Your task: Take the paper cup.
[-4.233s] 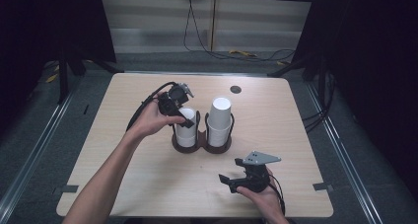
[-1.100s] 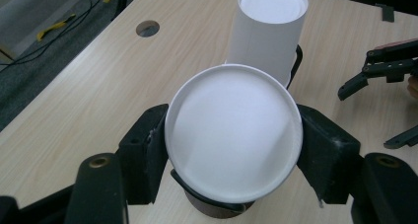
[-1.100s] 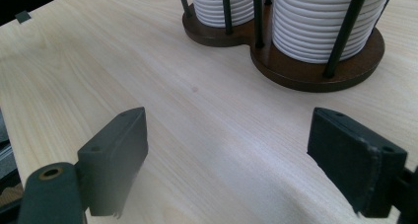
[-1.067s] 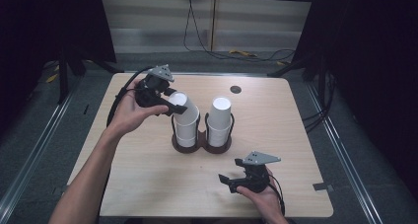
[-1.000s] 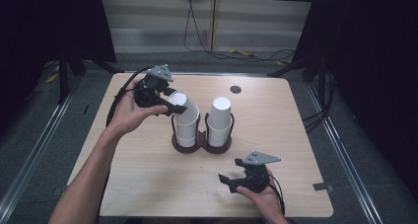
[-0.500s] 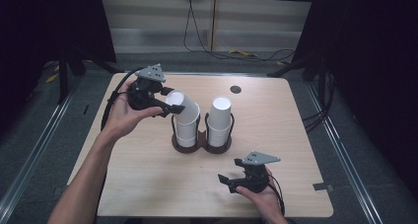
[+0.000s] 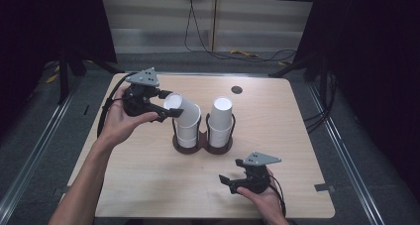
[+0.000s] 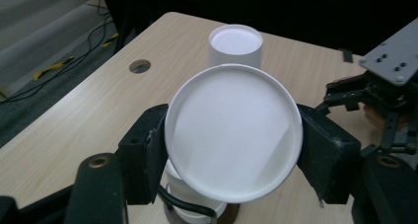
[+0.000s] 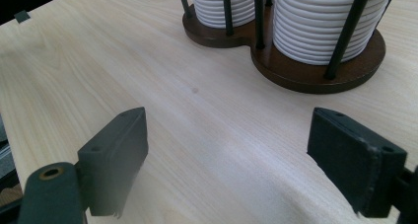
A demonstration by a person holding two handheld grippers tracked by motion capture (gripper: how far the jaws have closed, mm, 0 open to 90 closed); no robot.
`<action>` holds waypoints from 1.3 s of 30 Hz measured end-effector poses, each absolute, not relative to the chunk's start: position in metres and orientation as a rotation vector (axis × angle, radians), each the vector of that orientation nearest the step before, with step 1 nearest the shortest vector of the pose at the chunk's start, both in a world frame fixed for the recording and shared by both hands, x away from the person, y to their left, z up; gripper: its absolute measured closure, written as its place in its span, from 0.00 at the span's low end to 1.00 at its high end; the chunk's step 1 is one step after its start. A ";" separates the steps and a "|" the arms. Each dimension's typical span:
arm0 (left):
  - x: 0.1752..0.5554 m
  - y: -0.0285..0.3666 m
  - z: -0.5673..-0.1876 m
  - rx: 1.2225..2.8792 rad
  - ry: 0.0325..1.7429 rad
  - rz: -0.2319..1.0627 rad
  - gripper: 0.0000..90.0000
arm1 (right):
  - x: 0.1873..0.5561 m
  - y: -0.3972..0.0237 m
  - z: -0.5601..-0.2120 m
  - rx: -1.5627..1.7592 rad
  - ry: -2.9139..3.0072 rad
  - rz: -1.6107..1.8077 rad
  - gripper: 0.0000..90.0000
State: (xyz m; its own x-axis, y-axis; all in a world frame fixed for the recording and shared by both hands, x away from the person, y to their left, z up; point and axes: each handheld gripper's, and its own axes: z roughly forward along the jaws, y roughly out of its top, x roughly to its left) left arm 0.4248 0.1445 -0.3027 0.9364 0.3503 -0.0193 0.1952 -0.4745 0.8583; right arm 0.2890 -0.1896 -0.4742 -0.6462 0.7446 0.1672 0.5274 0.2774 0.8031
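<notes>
White paper cup (image 7: 179, 106), tilted above the left stack, pinched in the left gripper's (image 7: 168, 107) jaws; right gripper (image 7: 233, 181) jaws spread over the desk (image 7: 148, 175).

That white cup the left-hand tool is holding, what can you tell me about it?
The white cup is plain and looks like paper, with a rolled rim around its round mouth. It is tilted over, mouth pointing away from the left gripper, bottom facing the gripper's camera. The gripper's two black jaws clamp its sides. Its mouth end sits at the top of the left cup stack in the dark wooden holder; whether they touch I cannot tell.
</notes>
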 end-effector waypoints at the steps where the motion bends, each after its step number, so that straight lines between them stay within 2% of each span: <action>1: 0.424 0.145 -0.304 2.079 0.395 0.201 0.38 | 0.289 -0.190 -0.474 1.175 2.306 1.303 0.17; 24: 0.402 0.157 -0.325 1.983 0.380 0.155 0.38 | 0.289 -0.189 -0.471 1.173 2.282 1.338 0.18; 39: 0.388 0.160 -0.348 1.971 0.351 0.119 0.38 | 0.286 -0.177 -0.453 1.069 2.201 1.467 0.15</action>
